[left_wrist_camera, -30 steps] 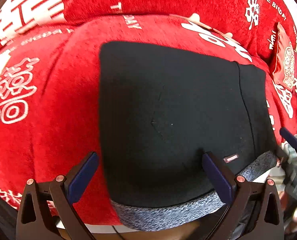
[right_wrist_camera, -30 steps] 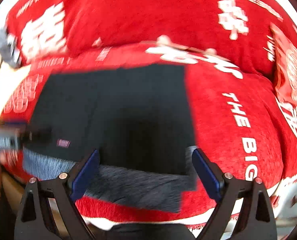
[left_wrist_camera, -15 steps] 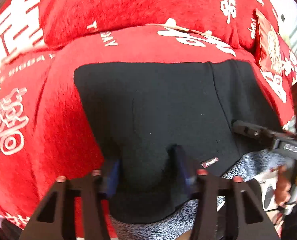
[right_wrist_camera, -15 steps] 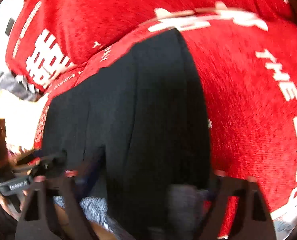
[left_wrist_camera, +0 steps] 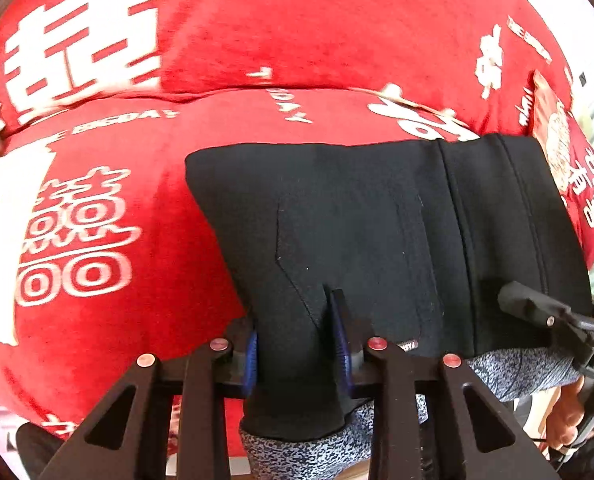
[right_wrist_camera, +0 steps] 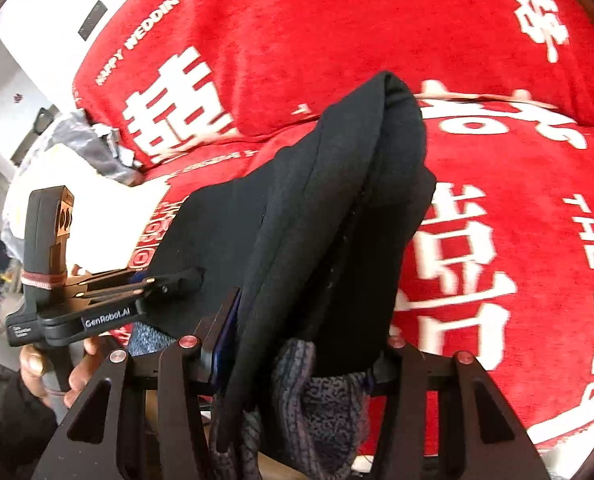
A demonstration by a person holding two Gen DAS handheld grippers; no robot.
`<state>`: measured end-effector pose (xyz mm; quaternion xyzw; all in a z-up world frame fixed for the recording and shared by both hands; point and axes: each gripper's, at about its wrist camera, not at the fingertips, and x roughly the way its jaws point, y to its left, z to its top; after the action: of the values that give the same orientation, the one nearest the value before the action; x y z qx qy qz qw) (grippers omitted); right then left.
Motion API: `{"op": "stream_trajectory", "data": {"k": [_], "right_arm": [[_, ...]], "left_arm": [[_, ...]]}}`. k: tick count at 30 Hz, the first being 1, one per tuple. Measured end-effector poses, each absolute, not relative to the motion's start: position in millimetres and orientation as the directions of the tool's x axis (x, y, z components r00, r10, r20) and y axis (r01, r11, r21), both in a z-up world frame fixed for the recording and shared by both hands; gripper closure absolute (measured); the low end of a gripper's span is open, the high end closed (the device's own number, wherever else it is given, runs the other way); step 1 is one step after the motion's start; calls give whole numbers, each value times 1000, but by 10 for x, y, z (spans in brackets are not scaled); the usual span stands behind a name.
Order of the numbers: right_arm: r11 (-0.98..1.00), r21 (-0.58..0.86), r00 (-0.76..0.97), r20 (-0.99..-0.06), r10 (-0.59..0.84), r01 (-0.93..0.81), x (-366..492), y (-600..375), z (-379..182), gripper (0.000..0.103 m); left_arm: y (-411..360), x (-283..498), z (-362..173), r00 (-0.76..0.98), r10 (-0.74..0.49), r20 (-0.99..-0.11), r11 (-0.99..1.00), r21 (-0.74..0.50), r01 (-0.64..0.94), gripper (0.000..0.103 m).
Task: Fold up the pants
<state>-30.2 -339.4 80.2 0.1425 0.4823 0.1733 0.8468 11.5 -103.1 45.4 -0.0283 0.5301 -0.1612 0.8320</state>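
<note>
Black pants (left_wrist_camera: 377, 232) with a grey speckled waistband (left_wrist_camera: 509, 372) lie folded on a red sofa seat. My left gripper (left_wrist_camera: 297, 344) is shut on the near left part of the black cloth, just above the waistband. My right gripper (right_wrist_camera: 297, 344) is shut on the near right edge, bunching black cloth (right_wrist_camera: 337, 220) and waistband (right_wrist_camera: 317, 392) up into a raised ridge. The right gripper also shows at the right edge of the left wrist view (left_wrist_camera: 537, 312). The left gripper shows at the left of the right wrist view (right_wrist_camera: 169, 284).
The sofa wears a red plush cover (left_wrist_camera: 257, 40) with white characters and lettering. A red cushion (left_wrist_camera: 557, 152) leans at the far right. A white and grey bundle (right_wrist_camera: 65, 168) lies at the sofa's left end.
Both grippers were open above the pants' near edge. They have closed on the cloth, and the right one has lifted its edge into a ridge.
</note>
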Motion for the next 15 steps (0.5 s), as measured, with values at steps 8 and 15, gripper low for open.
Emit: {"op": "stream_trajectory", "data": {"k": [8,15], "right_arm": [[877,440,407,-778,479,-192,-48,-2717,560,50],[914,394,395,-828,399,-97,66,-2922,275,35]], "left_arm": [[-358,237,300,388,-243,-889,970,-211,123,71],[-217,320,-85,354,-260,-899,965,-250,74,43]]}}
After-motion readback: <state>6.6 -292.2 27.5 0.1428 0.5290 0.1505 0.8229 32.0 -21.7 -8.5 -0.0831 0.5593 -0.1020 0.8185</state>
